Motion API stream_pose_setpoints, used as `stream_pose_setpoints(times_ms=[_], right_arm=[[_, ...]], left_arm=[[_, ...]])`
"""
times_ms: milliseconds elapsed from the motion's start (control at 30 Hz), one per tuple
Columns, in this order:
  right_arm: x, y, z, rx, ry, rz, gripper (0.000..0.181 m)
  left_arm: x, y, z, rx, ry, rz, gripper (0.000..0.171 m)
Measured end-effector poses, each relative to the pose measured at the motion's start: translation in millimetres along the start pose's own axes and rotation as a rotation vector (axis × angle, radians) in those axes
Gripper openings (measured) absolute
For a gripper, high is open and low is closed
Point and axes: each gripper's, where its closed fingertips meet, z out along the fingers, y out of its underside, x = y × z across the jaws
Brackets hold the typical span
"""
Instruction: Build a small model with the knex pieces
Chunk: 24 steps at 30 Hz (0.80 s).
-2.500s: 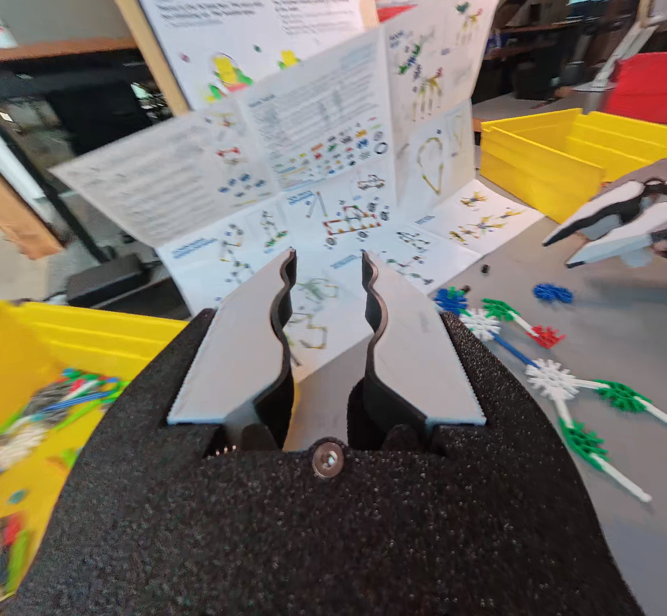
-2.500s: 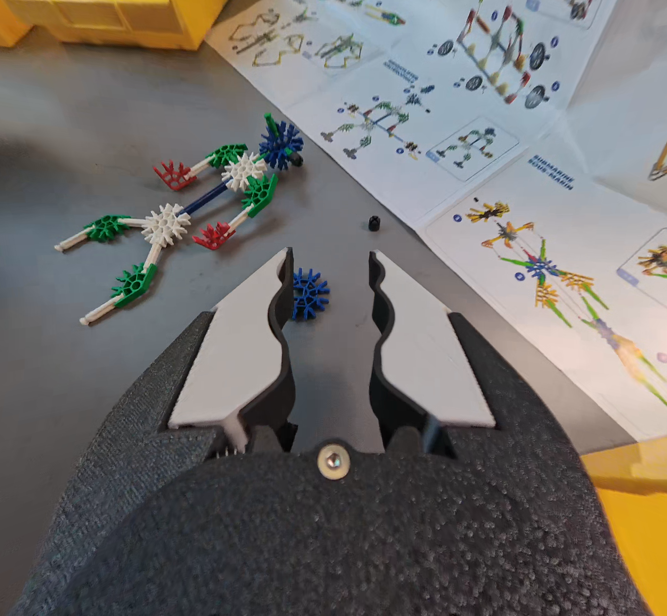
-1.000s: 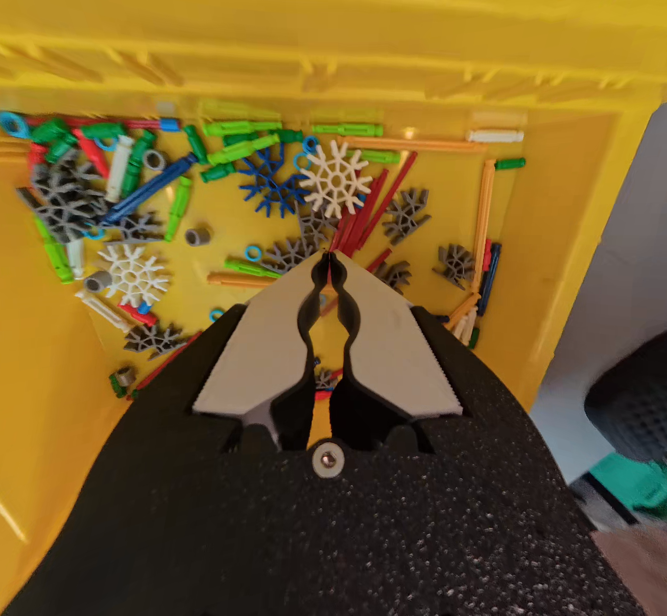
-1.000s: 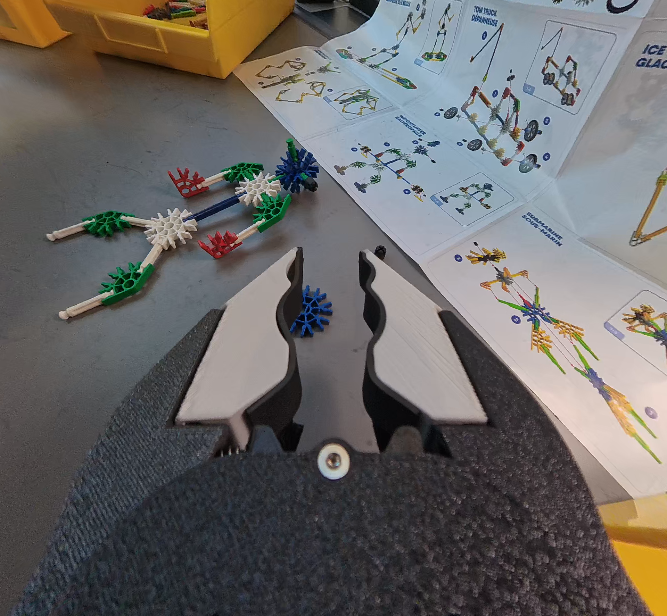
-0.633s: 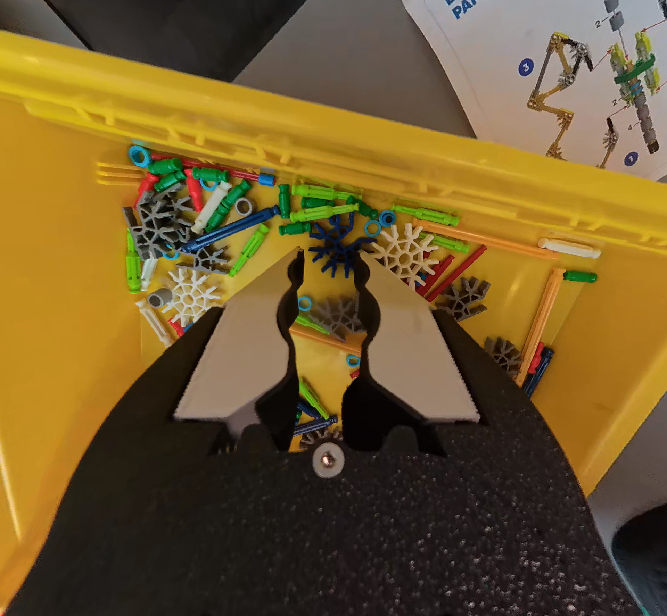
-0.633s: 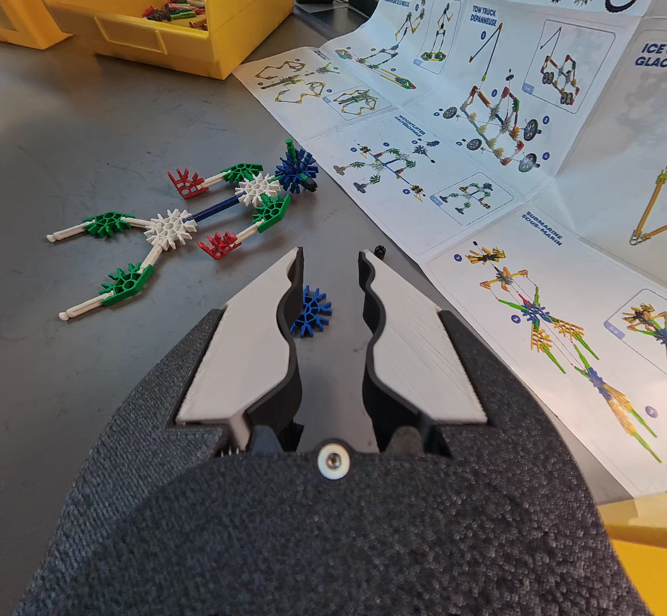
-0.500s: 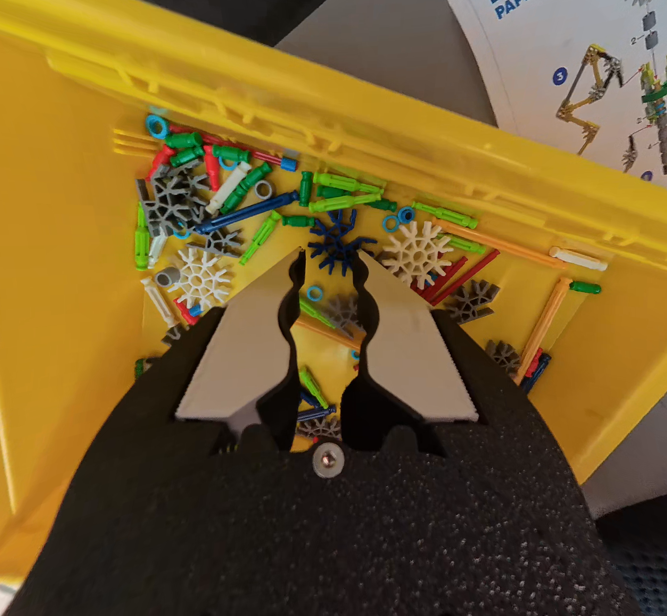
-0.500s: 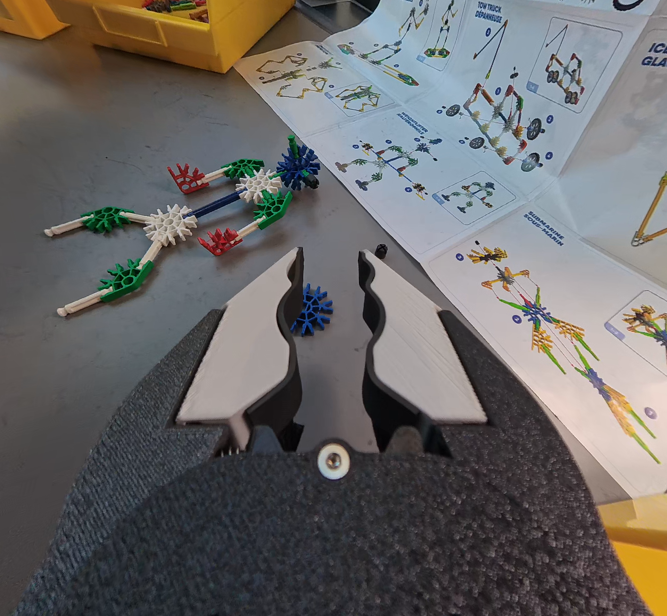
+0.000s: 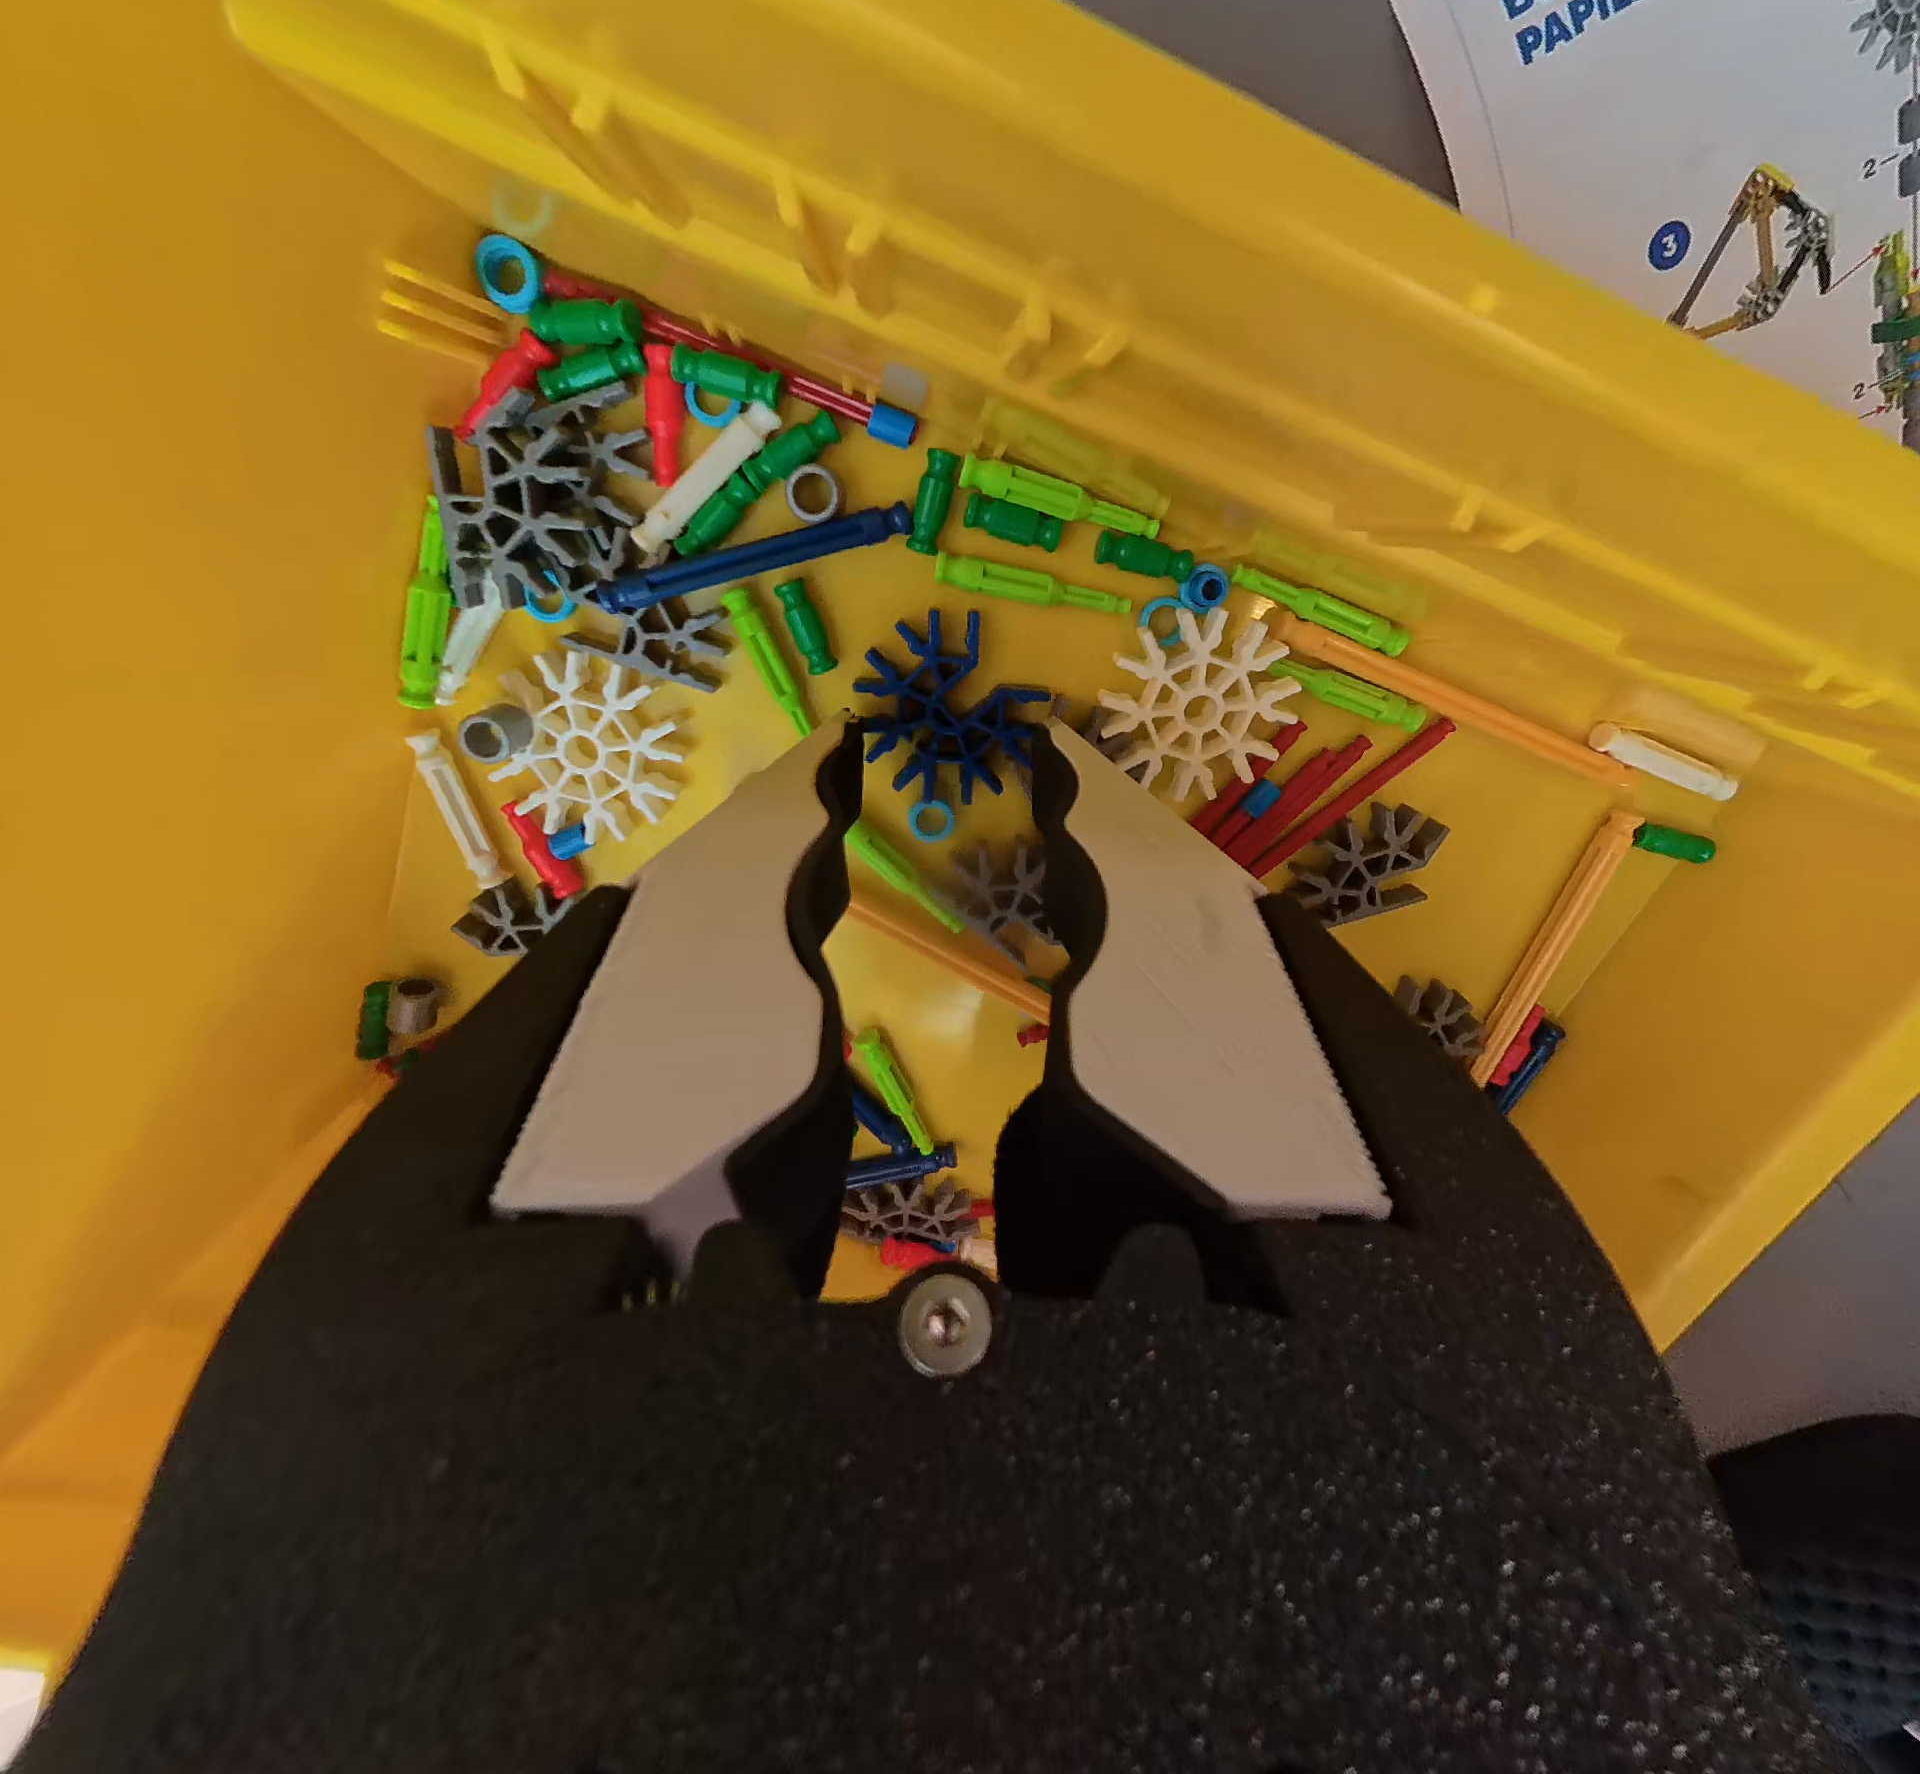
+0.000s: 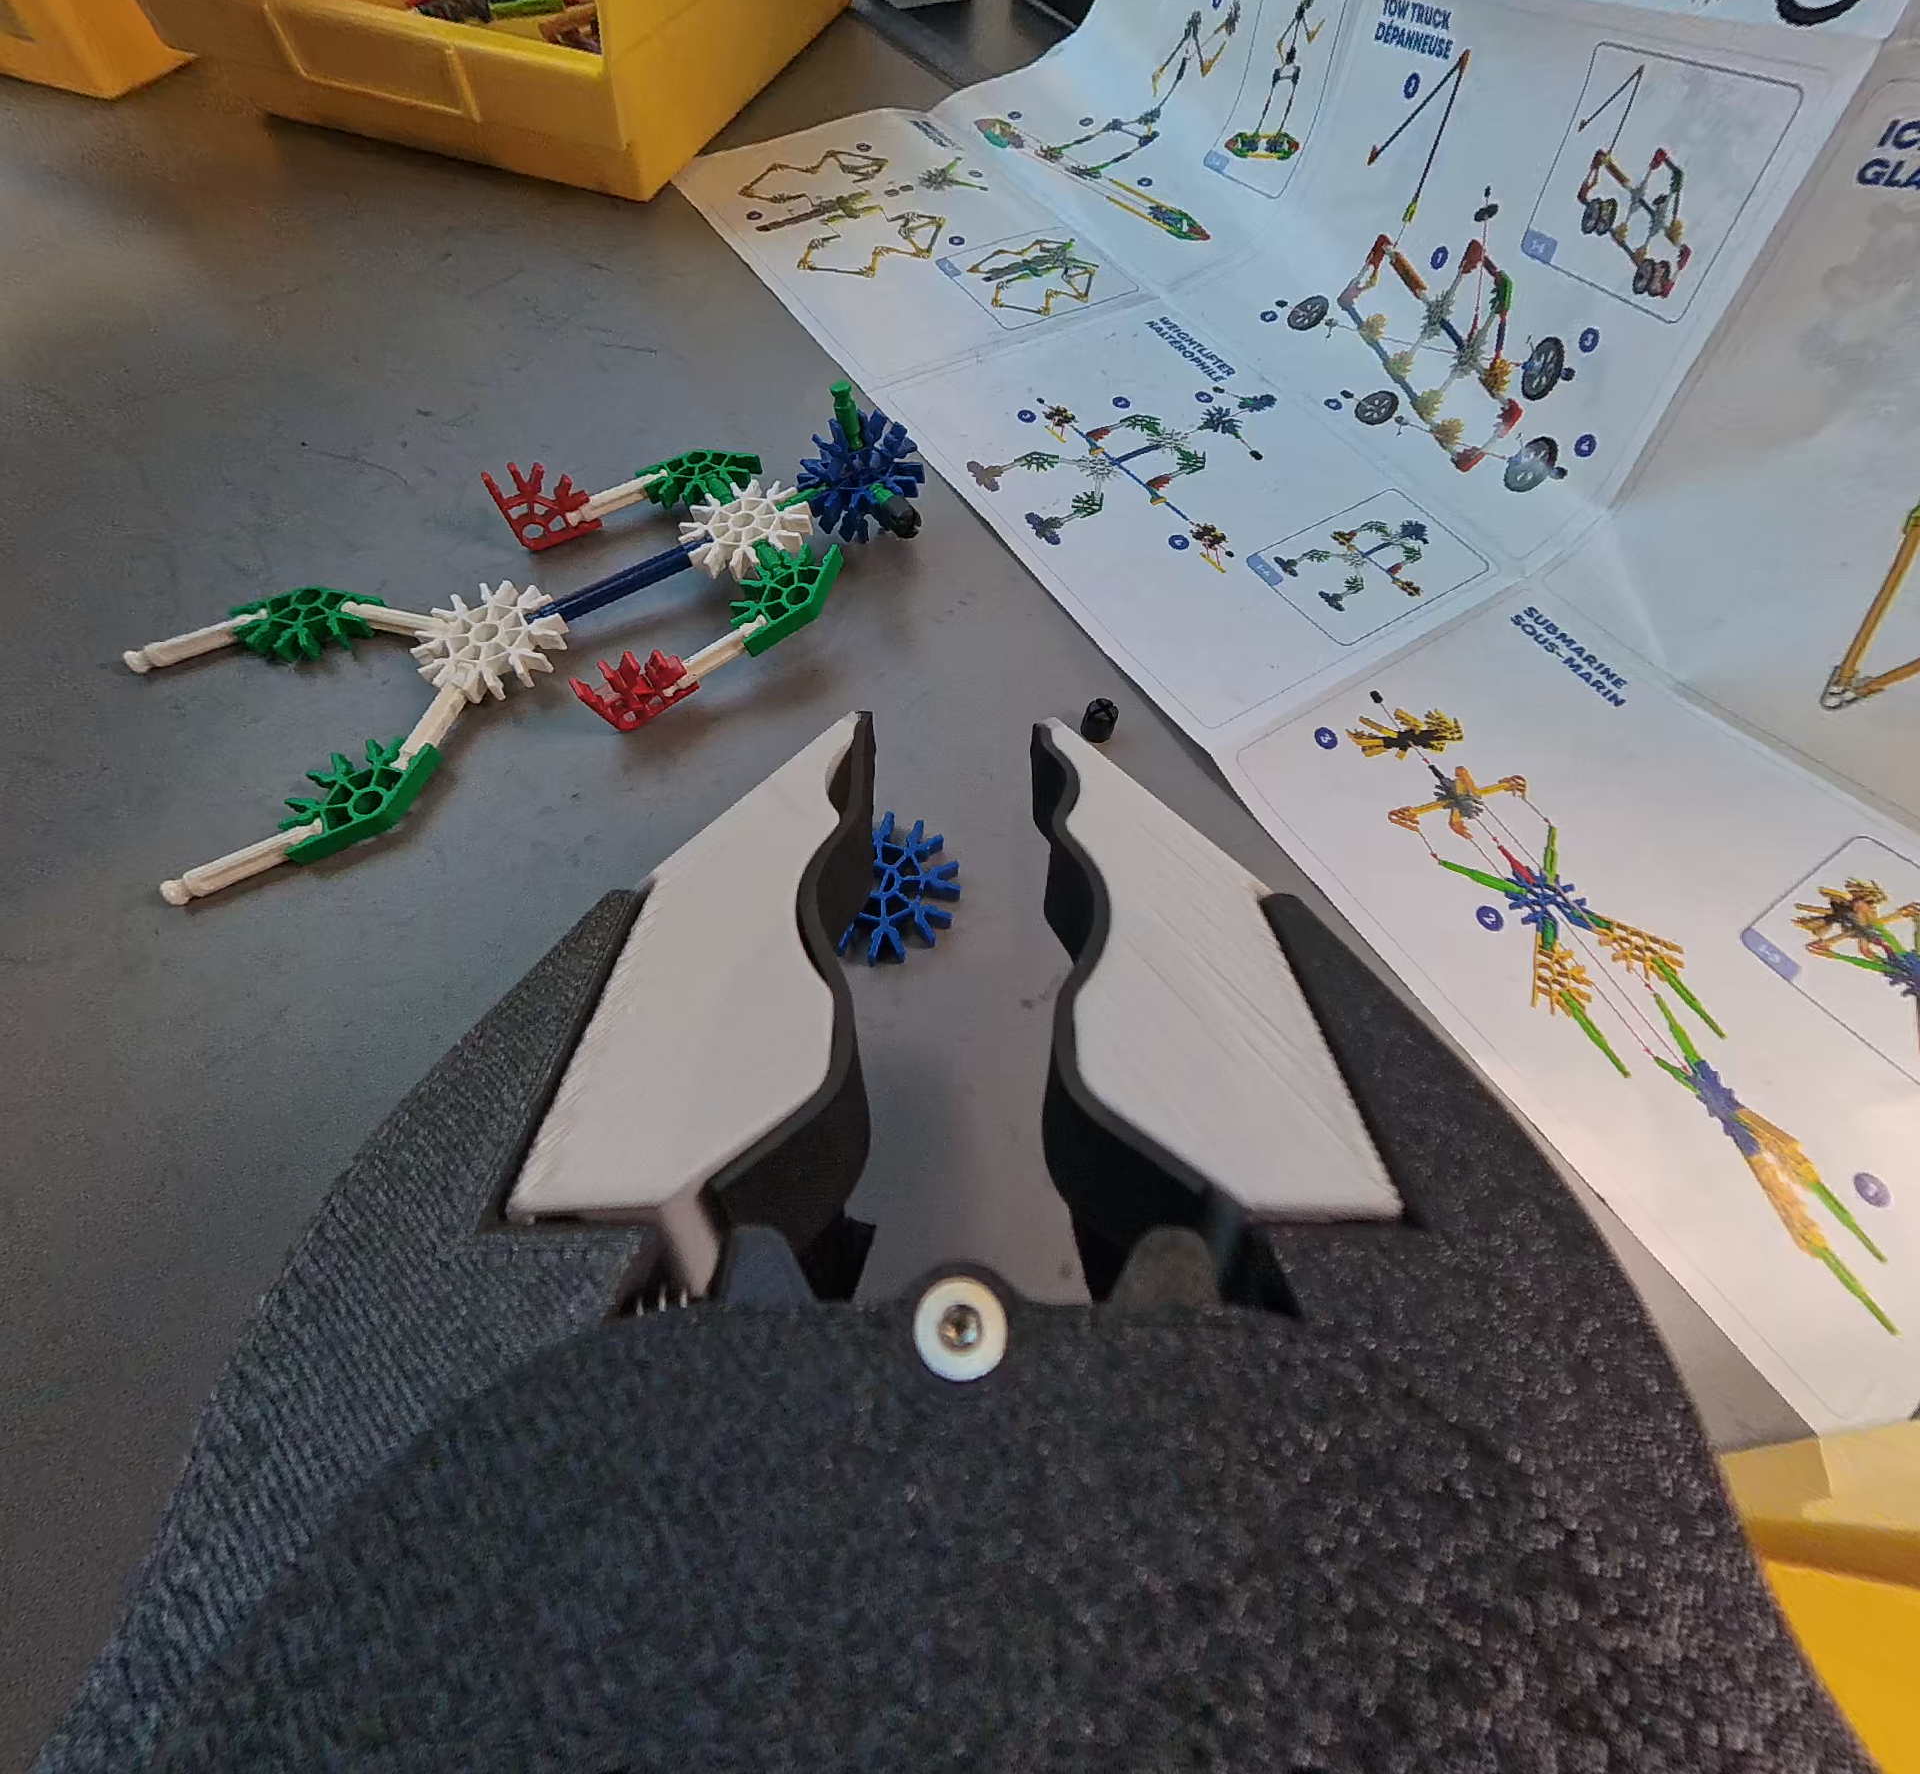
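Observation:
My left gripper [image 9: 948, 732] is open inside a yellow bin [image 9: 1039, 197], its fingertips on either side of a dark blue snowflake connector [image 9: 940, 716] lying among several loose rods and connectors. A white snowflake connector [image 9: 1197, 701] lies to its right, another white one [image 9: 587, 745] to its left. My right gripper [image 10: 951, 732] is open just above the grey table [image 10: 312, 290]. A loose blue snowflake connector [image 10: 902, 888] lies on the table between its fingers, close to the left one. A built figure of white, green, red and blue pieces [image 10: 540, 612] lies to the left.
A folded instruction sheet [image 10: 1455, 374] covers the table on the right and shows at the top right of the left wrist view [image 9: 1714, 114]. A small black piece [image 10: 1098, 716] lies near its edge. The yellow bin of parts [image 10: 540, 31] stands at the back left; another yellow bin corner [image 10: 1839, 1568] shows at lower right. Spacing between my two grippers at the tips: around 50 cm. Measured from the fingertips, the small black piece [image 10: 1098, 716] is 8 cm or so from the right gripper and 45 cm from the left.
My left gripper swung from the instruction sheet down into the yellow bin, shut briefly, then opened and moved onto the dark blue connector. My right gripper has barely moved.

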Motion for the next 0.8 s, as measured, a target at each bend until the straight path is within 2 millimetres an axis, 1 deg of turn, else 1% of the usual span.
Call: stream_pose_setpoints(times_ms=[100, 233, 500, 533, 567, 700, 800], right_arm=[[-0.7, 0.6, 0.4, -0.004, -0.001, -0.005, 0.029], [-1.9, 1.0, 0.5, -0.008, -0.003, -0.009, 0.029], [-2.4, 0.2, -0.4, -0.004, -0.005, -0.009, 0.029], [-2.3, 0.1, -0.5, -0.004, -0.005, -0.009, 0.029], [-2.2, 0.3, -0.6, -0.004, -0.005, -0.008, 0.029], [-2.0, 0.9, 0.0, -0.006, -0.007, -0.005, 0.029], [-2.1, 1.1, 0.2, -0.008, -0.007, -0.004, 0.029]], left_arm=[[6.4, 3.3, -0.5, -0.022, 0.011, 0.028, 0.035], [11.2, 9.5, -1.1, -0.070, -0.005, 0.093, 0.033], [10.7, 11.0, -2.4, -0.086, -0.016, 0.127, 0.030], [8.7, 9.6, -3.4, -0.073, -0.030, 0.135, 0.009], [7.2, 8.2, -4.5, -0.058, -0.040, 0.140, 0.002], [7.4, 12.7, -6.2, -0.064, -0.038, 0.155, 0.012], [8.9, 6.6, -9.8, -0.015, -0.034, 0.160, 0.019]])
